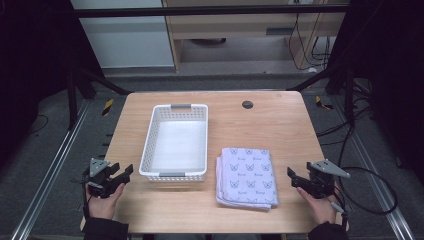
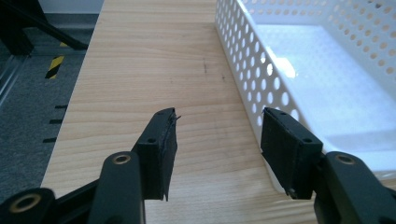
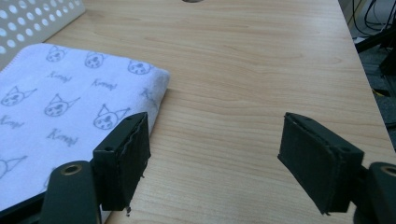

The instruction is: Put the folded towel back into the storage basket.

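We see the right gripper point(image 3: 212, 161) with its two black jaws spread wide apart above the wooden table point(image 3: 261, 70), nothing between them. A folded white towel point(image 3: 56, 112) printed with cat faces lies by the left jaw, a perforated white basket point(image 3: 37, 16) corner beyond it

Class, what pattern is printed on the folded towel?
Grey cat faces and small words on the pale lilac towel, clearest in the right gripper view.

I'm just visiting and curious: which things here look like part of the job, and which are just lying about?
Likely part of the job:
folded cat-print towel
white perforated basket
left gripper and right gripper, both open

Just lying about:
cables on the floor
wooden cabinet
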`<state>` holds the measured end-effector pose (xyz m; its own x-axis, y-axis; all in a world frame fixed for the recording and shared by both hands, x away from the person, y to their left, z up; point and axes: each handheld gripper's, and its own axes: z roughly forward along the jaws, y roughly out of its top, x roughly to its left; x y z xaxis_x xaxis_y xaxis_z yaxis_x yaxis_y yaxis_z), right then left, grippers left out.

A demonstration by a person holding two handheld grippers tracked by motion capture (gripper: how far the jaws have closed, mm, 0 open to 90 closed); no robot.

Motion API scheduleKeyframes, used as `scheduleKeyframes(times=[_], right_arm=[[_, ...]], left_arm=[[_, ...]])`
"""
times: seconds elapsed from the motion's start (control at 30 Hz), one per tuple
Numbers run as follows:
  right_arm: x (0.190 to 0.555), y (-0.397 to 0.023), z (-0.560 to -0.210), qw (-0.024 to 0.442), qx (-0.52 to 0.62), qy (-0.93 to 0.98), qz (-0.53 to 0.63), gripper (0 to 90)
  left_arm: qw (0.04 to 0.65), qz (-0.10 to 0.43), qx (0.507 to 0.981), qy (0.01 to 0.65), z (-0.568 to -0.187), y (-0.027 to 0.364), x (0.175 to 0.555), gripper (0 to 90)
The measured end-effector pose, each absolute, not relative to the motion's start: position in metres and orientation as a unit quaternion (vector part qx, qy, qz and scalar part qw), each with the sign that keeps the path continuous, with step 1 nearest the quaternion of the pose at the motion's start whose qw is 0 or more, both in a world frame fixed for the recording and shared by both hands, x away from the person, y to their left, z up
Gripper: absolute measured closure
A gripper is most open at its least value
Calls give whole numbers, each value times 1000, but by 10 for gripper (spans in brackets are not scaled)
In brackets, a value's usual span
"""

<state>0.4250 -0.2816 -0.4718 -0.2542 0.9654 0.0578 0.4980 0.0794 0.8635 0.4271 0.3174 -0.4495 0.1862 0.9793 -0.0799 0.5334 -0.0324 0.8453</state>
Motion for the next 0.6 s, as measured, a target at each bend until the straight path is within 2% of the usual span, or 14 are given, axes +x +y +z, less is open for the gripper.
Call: scheduleKeyframes(times=[0.37, 0.6], right_arm=[[418, -272, -463, 299, 519, 675, 431, 224], [416, -269, -461, 290, 518, 676, 436, 214]], left_arm=[[440, 288, 648, 552, -434, 303, 415, 405], [451, 286, 659, 529, -428, 284, 411, 389]])
